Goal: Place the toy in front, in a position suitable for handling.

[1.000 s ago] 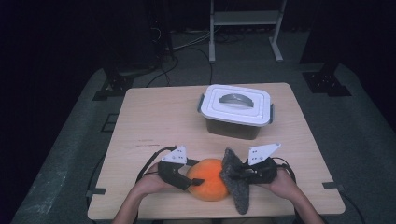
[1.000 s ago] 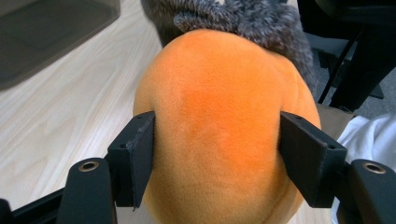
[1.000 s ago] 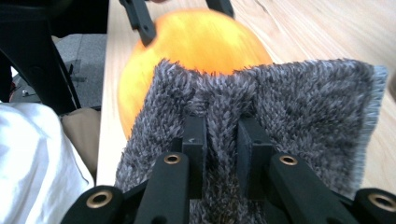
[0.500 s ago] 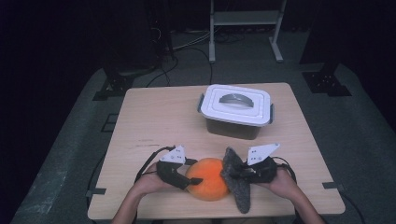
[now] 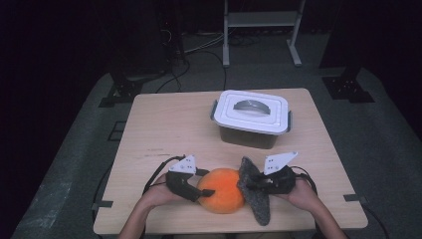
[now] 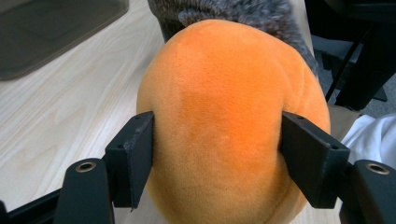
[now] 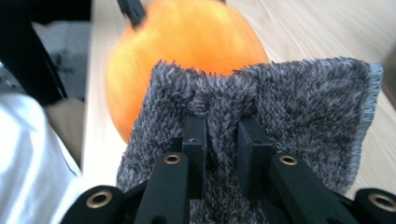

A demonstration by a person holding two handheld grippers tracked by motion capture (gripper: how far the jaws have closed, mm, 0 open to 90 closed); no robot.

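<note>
The orange plush ball (image 5: 223,190) sits on the tabletop (image 5: 169,127) near its front edge, between the person's two hands. In the left gripper view the ball's soft nap (image 6: 229,121) bulges between two black jaws that press into its sides, one on each flank, so the left gripper (image 5: 191,185) is clamped on the ball at about its widest part. From the high view that gripper comes at the ball from its left, with the left hand (image 5: 157,191) behind it.

Against the ball's right side hangs a grey shaggy cloth (image 5: 255,196), its lower end drooping toward the table's front edge. The right gripper view shows the cloth (image 7: 299,107) bunched into a fold that the two jaws pinch between them, nearly closed, with the ball (image 7: 187,46) just behind the cloth and slightly blurred. The right gripper (image 5: 260,181) is thus closed on the cloth; whether the cloth actually touches the ball or only lies close to it is hard to tell, though they appear to meet in the high view. The right hand (image 5: 303,191) holds that gripper from the right.

Farther back on the tabletop, well apart from the ball, stands a plastic box with a white lid (image 5: 251,112) and a grey handle (image 5: 250,104) lying flat on top, the lid on.
</note>
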